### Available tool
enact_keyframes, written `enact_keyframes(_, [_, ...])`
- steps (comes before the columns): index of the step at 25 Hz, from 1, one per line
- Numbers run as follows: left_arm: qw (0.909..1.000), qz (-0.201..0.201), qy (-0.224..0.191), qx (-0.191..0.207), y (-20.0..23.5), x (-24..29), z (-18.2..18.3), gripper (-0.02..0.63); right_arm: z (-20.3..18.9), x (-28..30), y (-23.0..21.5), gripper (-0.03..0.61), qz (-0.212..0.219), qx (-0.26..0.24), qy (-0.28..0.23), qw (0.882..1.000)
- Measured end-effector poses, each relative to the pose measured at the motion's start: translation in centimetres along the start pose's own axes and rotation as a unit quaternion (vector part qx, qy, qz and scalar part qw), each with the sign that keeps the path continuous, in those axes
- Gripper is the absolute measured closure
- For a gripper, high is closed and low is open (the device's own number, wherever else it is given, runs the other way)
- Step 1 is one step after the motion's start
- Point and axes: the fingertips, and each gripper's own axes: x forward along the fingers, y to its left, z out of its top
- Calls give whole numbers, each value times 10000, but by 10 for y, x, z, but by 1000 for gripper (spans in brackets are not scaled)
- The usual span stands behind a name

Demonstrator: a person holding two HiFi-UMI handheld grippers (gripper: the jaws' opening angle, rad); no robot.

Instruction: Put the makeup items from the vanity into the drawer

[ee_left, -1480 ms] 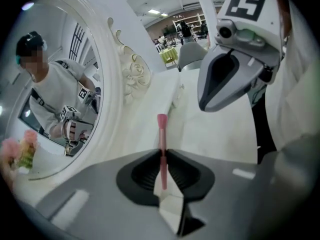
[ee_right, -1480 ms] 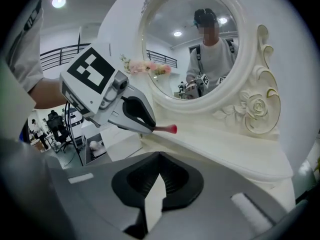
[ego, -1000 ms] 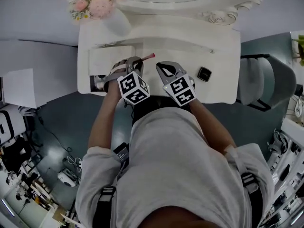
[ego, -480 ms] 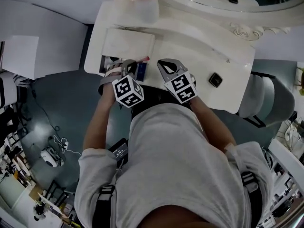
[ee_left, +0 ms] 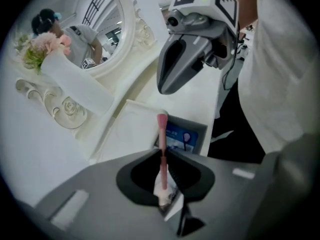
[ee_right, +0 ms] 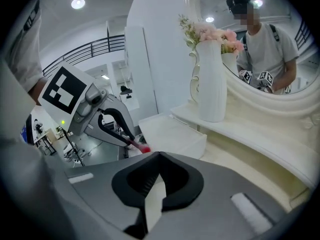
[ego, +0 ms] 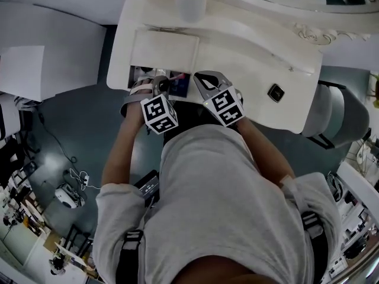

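Note:
My left gripper is shut on a thin pink makeup stick, whose pink tip juts out past the jaws. It points steeply down over the open drawer at the vanity's front left, where a blue packet lies. From the right gripper view the left gripper and the stick's red-pink tip show at the left. My right gripper hangs just to the right of it, shut, with nothing between its jaws. A small black compact sits on the vanity top at the right.
A white raised box stands on the vanity behind the drawer. Further back are a white vase of pink flowers and the oval mirror. A grey chair stands at the right.
Both grippers have drawn toward the vanity's front edge. The left one, still holding the pink stick, now hangs lower over the open drawer, beside the blue packet.

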Motion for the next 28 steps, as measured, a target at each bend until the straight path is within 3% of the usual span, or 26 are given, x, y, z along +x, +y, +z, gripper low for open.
enact_keyframes(6, [9938,-552,74,965,-13,18,-9,566,-12,4,-5,580,-373,380,82,9985])
enact_keyframes(12, [9814,-1026,120,1617,-27,36,-10,566,-26,-9,-17,580,-800,764,105,9938])
enact_keyframes(16, [9791,-1166,173,1655,-29,45,-9,566,-33,-18,-27,580,-981,885,79,9912])
enact_keyframes(21, [9845,-1175,34,1306,-28,49,-1,563,-43,-30,-35,580,-1100,978,78,9891])
enact_keyframes(24, [9842,-1234,61,1271,-34,50,-1,530,-51,-38,-38,580,-1139,1018,91,9882])
enact_keyframes(28, [9864,-1035,120,1269,-30,46,3,516,-61,-50,-43,578,-1204,1018,89,9874])
